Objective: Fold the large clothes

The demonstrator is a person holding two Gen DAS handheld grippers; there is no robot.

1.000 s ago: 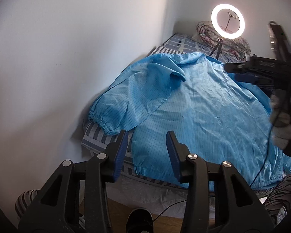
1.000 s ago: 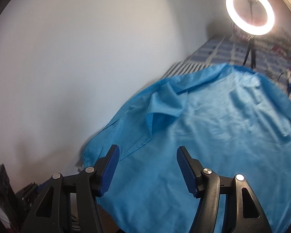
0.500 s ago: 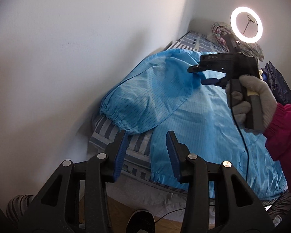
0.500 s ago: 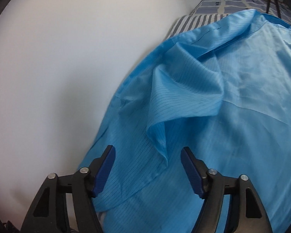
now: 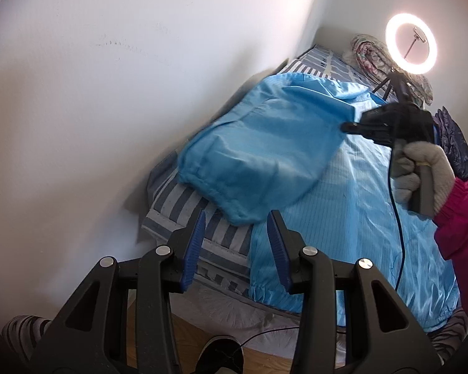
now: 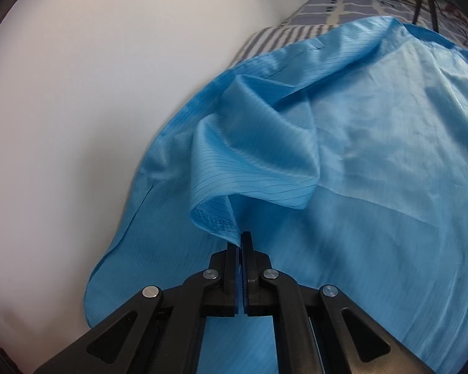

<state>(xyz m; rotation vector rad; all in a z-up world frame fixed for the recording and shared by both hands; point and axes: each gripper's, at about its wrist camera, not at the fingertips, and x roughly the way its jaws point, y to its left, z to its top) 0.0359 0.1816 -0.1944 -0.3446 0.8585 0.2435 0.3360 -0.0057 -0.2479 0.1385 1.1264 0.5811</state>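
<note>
Right gripper (image 6: 242, 243) fingers have just closed on the thin pinstriped blue garment's (image 6: 374, 162) stitched hem; left gripper (image 5: 236, 233) fingers apart over the striped bed (image 5: 184, 205) edge.

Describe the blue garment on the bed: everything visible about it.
The blue garment is a large, thin, slightly shiny jacket with fine dark pinstripes, spread over a striped bed beside a white wall. One sleeve, its cuff gathered, is folded across the body; the hem looks gathered too. The right gripper has just closed on a stitched fabric edge, lifting a fold. The left gripper hovers open near the cuff, not touching.
</note>
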